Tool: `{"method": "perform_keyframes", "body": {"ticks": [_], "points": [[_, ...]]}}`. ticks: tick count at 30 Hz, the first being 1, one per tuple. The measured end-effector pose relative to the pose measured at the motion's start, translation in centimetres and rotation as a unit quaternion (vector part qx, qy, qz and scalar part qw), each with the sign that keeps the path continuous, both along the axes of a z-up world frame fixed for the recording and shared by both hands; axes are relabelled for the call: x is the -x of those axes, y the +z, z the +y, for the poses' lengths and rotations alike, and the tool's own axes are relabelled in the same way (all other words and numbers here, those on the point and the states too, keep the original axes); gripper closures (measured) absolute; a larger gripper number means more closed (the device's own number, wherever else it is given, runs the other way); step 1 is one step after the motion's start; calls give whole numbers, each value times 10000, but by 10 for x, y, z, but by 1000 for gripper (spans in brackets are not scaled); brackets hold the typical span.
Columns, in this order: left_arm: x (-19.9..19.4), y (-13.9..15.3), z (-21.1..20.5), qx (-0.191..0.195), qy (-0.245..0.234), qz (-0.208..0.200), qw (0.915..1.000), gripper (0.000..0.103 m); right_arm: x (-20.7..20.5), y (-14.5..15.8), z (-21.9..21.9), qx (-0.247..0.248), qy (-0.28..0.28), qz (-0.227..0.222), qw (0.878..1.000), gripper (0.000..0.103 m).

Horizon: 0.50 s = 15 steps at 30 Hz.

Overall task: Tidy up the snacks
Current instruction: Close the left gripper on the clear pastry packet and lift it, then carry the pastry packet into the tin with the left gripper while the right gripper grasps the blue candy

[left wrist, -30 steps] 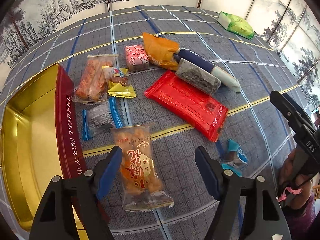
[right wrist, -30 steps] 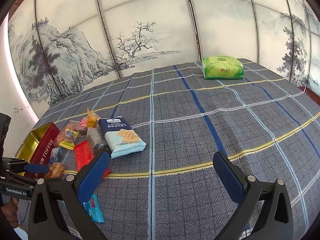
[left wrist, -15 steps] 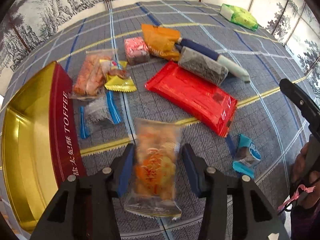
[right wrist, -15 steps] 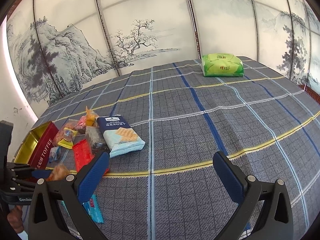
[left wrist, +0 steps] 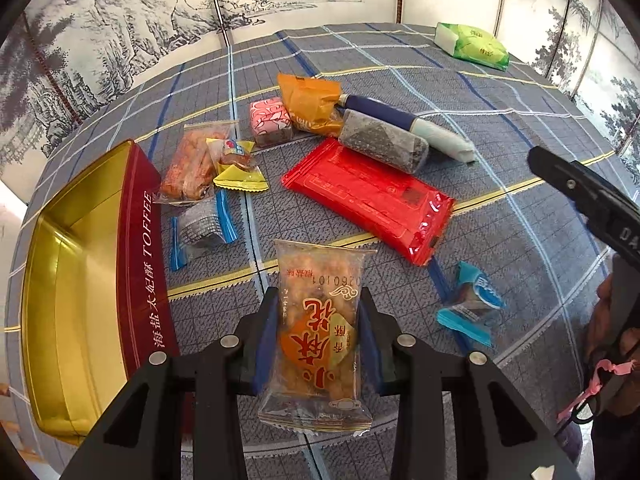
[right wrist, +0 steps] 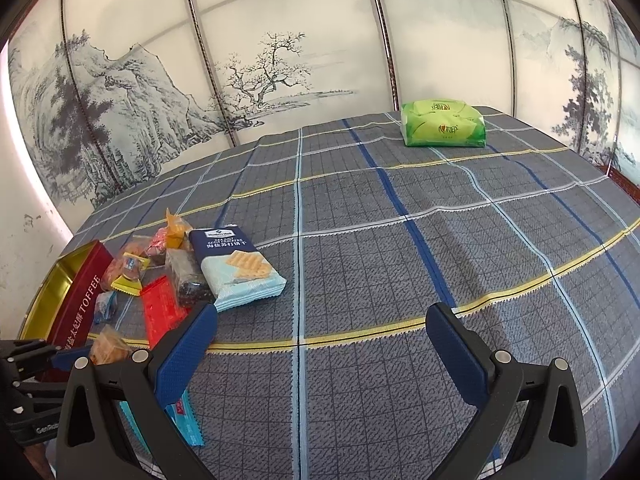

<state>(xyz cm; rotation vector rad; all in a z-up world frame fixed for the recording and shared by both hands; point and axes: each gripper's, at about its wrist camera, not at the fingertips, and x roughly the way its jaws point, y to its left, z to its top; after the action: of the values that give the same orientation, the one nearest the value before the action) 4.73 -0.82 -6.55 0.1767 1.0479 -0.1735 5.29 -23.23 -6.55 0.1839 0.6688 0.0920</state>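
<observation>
Now clamped between the left gripper [left wrist: 318,334] pads and raised off the cloth [left wrist: 500,92]: the clear snack packet [left wrist: 318,336], flat a second ago. First item secured. Gold tin [left wrist: 60,264] open just left, red wall nearest; free path over it. Right gripper [right wrist: 322,346] spread wide, empty, over bare cloth.

Home room: ink-landscape wall panels [right wrist: 260,80], plaid tablecloth [right wrist: 400,240].
</observation>
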Motion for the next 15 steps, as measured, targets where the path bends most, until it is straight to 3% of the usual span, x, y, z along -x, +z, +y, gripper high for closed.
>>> {"method": "perform_keyframes", "body": {"ticks": [15], "points": [[25,48,14,159,155,-552,9982,70,-5,-1,1,84,-47,120,9999,0]]}}
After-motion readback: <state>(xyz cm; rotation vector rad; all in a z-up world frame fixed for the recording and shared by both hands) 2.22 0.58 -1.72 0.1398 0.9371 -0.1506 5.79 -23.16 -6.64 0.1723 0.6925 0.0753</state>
